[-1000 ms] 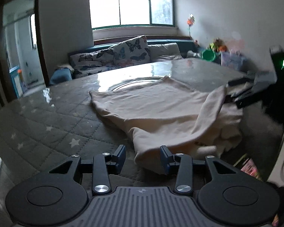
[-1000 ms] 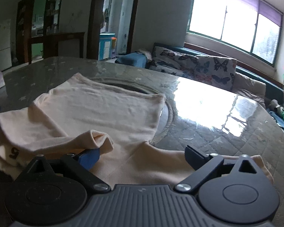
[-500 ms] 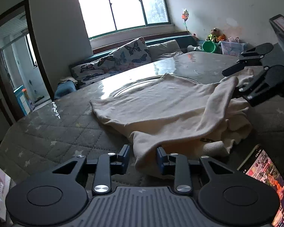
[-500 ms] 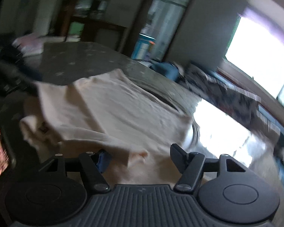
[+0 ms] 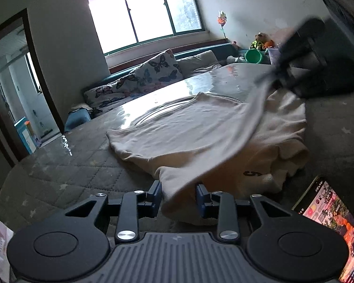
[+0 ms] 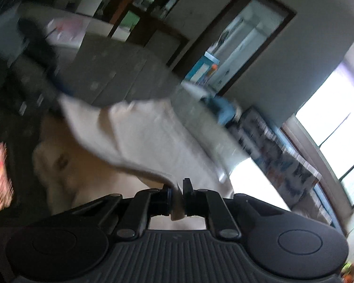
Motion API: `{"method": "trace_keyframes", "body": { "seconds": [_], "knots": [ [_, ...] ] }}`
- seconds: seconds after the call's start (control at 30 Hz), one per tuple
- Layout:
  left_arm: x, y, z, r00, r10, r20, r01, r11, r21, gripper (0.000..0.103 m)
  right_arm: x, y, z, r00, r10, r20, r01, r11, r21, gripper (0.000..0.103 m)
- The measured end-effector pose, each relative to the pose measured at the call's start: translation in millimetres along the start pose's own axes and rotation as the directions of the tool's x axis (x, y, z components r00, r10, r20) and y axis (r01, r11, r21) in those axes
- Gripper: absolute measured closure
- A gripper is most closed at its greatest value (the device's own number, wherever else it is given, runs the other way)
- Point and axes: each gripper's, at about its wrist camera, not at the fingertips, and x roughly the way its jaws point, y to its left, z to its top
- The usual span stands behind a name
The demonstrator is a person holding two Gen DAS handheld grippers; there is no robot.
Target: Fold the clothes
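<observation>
Here, nearest you, your left gripper (image 5: 178, 197) sits partly apart with the cream garment's (image 5: 191, 129) hem between its pads; whether they pinch is unclear. If they don't, the hem could slip as the far end rises. Your right gripper (image 6: 177, 199) has just been closing and now clamps a corner. The garment lies crumpled on the grey quilted table (image 5: 66, 174), phone (image 5: 328, 214) beside it.

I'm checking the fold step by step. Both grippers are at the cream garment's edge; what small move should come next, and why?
Probably close the left gripper first. The right gripper has just been closing and pinches the cream garment, its edge lifted, while the left jaws straddle the fabric with gaps showing.
</observation>
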Motion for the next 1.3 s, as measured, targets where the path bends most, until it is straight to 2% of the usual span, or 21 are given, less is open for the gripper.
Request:
{"method": "trace_keyframes", "body": {
  "seconds": [0.1,0.17,0.27,0.4,0.5,0.6,0.67,0.77,0.9,1.03,1.1,1.2,1.3],
  "knots": [
    [0.8,0.5,0.0,1.0,0.008,0.0,-0.008,1.0,-0.025,0.066,-1.0,-6.9,29.5,0.997,-0.027,0.075,0.03,0.999,-0.039,0.095],
    [0.8,1.0,1.5,1.0,0.016,0.005,-0.016,0.999,-0.042,0.056,-0.5,-7.7,51.0,0.991,-0.028,0.129,0.038,0.997,-0.072,0.095],
    [-0.1,1.2,5.6,0.999,0.029,0.022,-0.027,0.997,-0.071,0.051,2.7,-2.1,84.7,0.98,-0.01,0.199,0.038,0.989,-0.141,0.095],
    [2.5,-0.2,13.2,0.997,0.067,0.025,-0.065,0.994,-0.093,0.049,7.0,10.4,120.6,0.963,0.027,0.268,0.031,0.977,-0.211,0.095],
    [8.8,3.9,17.3,0.994,0.111,0.003,-0.109,0.983,-0.146,0.049,12.7,16.5,142.6,0.952,0.049,0.303,0.023,0.972,-0.232,0.095],
    [13.5,15.4,17.7,0.987,0.157,-0.031,-0.159,0.963,-0.219,0.049,14.6,19.9,147.7,0.948,0.059,0.313,0.017,0.972,-0.235,0.095],
    [15.1,25.3,14.3,0.981,0.185,-0.06,-0.194,0.946,-0.261,0.072,16.9,19.8,145.6,0.95,0.063,0.307,0.01,0.972,-0.233,0.096],
    [14.1,39.5,5.9,0.98,0.172,-0.1,-0.196,0.92,-0.339,0.084,21.4,19.2,135.8,0.957,0.064,0.283,0.005,0.972,-0.237,0.095],
    [9.9,38.6,-2.4,0.971,0.197,-0.138,-0.235,0.905,-0.354,0.084,24.1,23.7,128.6,0.958,0.075,0.276,-0.007,0.971,-0.24,0.095],
    [7.1,31.1,-2.6,0.961,0.226,-0.16,-0.266,0.915,-0.302,0.081,19.5,24.8,114.0,0.952,0.085,0.294,-0.02,0.976,-0.216,0.095],
    [5.3,28.0,-3.6,0.96,0.226,-0.164,-0.264,0.927,-0.267,0.081,21.5,25.0,98.0,0.963,0.082,0.258,-0.028,0.978,-0.206,0.095],
    [1.8,27.1,-9.2,0.962,0.21,-0.174,-0.247,0.942,-0.229,0.079,29.2,28.9,61.5,0.984,0.091,0.152,-0.062,0.981,-0.186,0.095],
    [-3.3,27.6,-14.5,0.967,0.191,-0.169,-0.224,0.953,-0.203,0.079,36.1,32.8,28.2,0.993,0.102,0.054,-0.092,0.983,-0.16,0.095]
  ]
}}
